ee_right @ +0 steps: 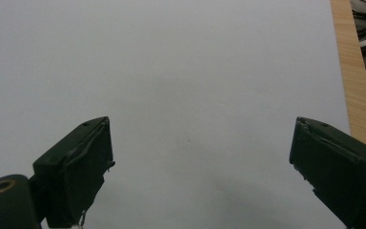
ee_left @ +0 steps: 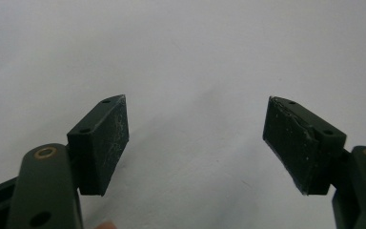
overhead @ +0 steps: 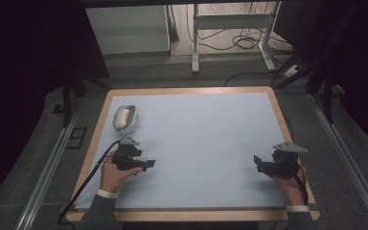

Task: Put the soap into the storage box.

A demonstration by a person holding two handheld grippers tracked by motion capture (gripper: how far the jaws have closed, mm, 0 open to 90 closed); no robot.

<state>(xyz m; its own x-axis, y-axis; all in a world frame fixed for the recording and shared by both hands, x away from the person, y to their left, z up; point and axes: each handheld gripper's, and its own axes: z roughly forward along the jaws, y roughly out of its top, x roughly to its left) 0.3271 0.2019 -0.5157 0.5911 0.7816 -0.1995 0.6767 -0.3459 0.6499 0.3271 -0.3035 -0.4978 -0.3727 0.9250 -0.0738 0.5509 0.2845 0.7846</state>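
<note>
A small pale grey dish [overhead: 132,115] sits at the table's far left with a white oblong thing [overhead: 121,118] lying in it. In front of that dish, my left gripper [overhead: 148,165] is held low over the pale mat [overhead: 201,129], its tips pointing toward the middle. In the left gripper view its pads [ee_left: 106,143] stand wide apart, so the left gripper [ee_left: 195,138] is open with only bare mat between them. My right gripper [overhead: 257,163] hovers near the front right and points left. Its pads [ee_right: 83,171] are also spread and the right gripper [ee_right: 200,162] holds nothing.
The mat covers a wooden-rimmed table [overhead: 187,90]; its wooden edge [ee_right: 357,86] runs down the right side of the right gripper view. A cable [overhead: 88,179] trails from the left gripper off the front left corner. Beyond the table stand a metal frame [overhead: 230,28] and floor cables.
</note>
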